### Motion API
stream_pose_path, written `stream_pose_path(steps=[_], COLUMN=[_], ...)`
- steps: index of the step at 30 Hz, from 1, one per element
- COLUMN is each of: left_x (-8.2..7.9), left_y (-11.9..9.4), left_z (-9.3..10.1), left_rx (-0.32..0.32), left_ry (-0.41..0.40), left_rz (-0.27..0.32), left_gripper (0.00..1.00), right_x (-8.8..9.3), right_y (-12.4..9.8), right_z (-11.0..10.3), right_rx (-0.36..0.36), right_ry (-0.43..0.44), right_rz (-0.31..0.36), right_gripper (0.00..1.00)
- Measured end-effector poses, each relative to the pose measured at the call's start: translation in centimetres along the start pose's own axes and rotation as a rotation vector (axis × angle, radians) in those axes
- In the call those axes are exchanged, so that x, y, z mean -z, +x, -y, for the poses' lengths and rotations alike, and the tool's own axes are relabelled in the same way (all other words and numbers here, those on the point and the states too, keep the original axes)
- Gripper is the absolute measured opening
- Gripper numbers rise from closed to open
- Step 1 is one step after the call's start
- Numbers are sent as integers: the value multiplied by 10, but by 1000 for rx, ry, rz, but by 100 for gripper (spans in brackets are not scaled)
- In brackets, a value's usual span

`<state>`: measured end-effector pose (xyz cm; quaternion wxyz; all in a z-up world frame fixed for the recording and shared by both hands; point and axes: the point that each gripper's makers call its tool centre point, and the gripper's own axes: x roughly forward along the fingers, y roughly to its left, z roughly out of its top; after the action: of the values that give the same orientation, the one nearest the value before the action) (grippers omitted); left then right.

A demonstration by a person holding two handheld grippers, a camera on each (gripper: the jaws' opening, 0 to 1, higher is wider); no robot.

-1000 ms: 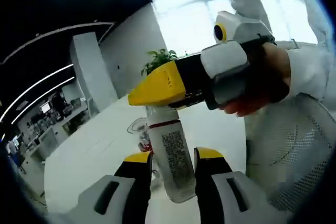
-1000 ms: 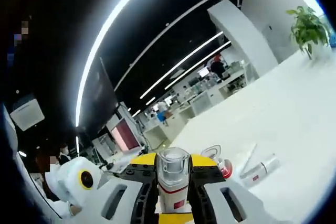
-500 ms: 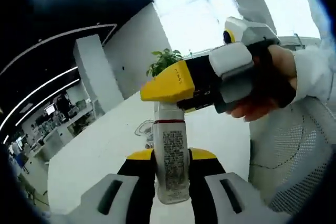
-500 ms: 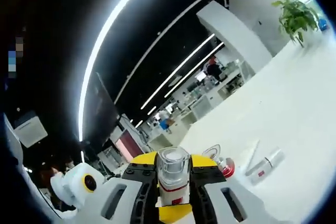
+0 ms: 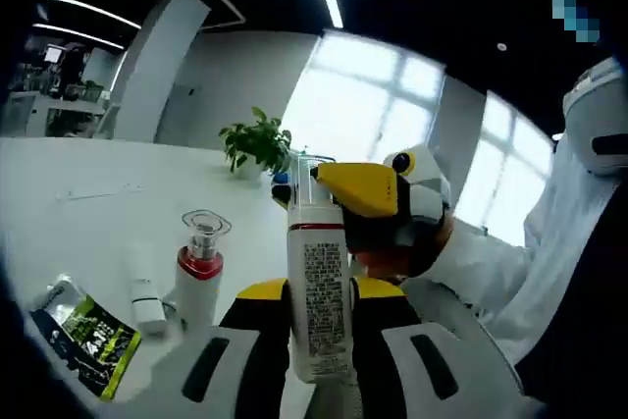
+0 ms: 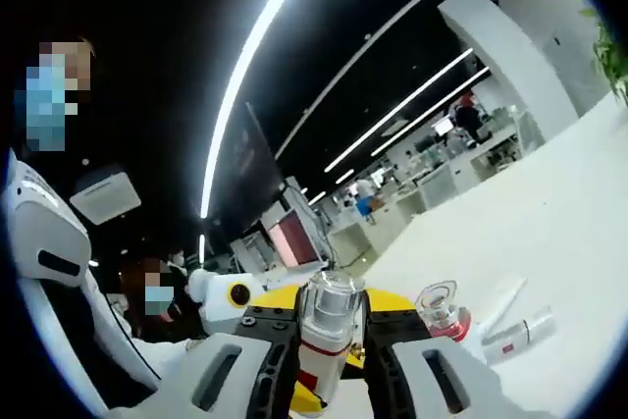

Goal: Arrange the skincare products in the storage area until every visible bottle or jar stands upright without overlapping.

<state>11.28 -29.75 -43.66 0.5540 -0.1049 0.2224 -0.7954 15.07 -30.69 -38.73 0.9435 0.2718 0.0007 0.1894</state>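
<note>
Both grippers, left (image 5: 316, 303) and right (image 6: 329, 338), are clenched on one bottle (image 5: 316, 291) held aloft. If either releases unevenly, it could be dropped onto the pump bottle (image 5: 199, 277) standing at nine o'clock on the worktop (image 5: 78, 223).

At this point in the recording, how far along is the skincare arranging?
Done: one red-collared bottle stands upright on the white table. In hand: a white bottle is held off the table by both tools, the left gripper around its body and the right gripper at its clear cap. Left: this bottle must be set down, a small white tube lies flat, and a green sachet sits nearby.
</note>
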Motion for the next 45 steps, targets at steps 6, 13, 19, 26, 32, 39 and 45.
stream_pose_path(steps=[6, 13, 19, 26, 32, 39, 45], left_x=[6, 12, 19, 23, 32, 42, 57], left_y=[-4, -4, -1, 5, 3, 9, 13], left_z=[0, 13, 4, -17, -40, -49, -65], left_rx=[44, 125, 76, -70, -163, -186, -181], left_ry=[-5, 7, 99, 244, 362, 403, 458], left_rz=[-18, -48, -73, -110, -218, -285, -392], left_gripper=[20, 19, 19, 20, 27, 26, 23], right_x=[5, 10, 15, 21, 41, 55, 70], right_y=[-6, -9, -6, 2, 8, 12, 14], right_z=[-5, -17, -14, -4, 9, 17, 31], right_rx=[-55, -124, -70, 22, 45, 26, 10], right_ry=[9, 22, -48, -230, -364, -460, -475], right_rz=[-40, -66, -108, -158, -242, -292, -345], right_gripper=[23, 23, 15, 13, 13, 13, 14])
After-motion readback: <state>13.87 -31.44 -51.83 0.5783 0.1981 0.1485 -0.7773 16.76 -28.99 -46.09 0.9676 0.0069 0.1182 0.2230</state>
